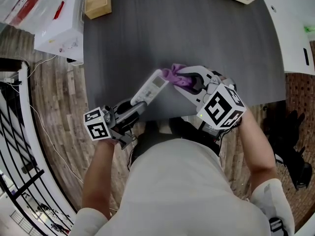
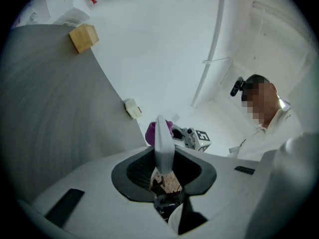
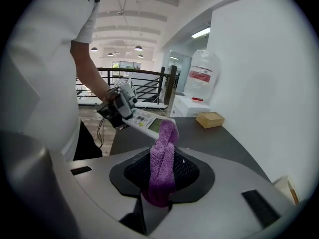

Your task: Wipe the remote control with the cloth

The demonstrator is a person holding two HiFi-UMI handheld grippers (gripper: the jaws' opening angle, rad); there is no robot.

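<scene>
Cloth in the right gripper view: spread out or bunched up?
Bunched up: the cloth stands as a narrow folded wad pinched between the right tongs, its tip against the remote control.

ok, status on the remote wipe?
Left tool shut on remote control. Right tool shut on cloth, cloth at remote's display end. Nothing in the way.

Surfaces as I read them from here

My cloth [image 3: 162, 168] looks like a soft, nubbly looped weave. The remote control [image 1: 152, 86] is smooth white plastic with a glossy window. The table [image 1: 197, 43] is matt dark grey and finely grained, and the box [image 1: 97, 0] is bare pale wood.
</scene>
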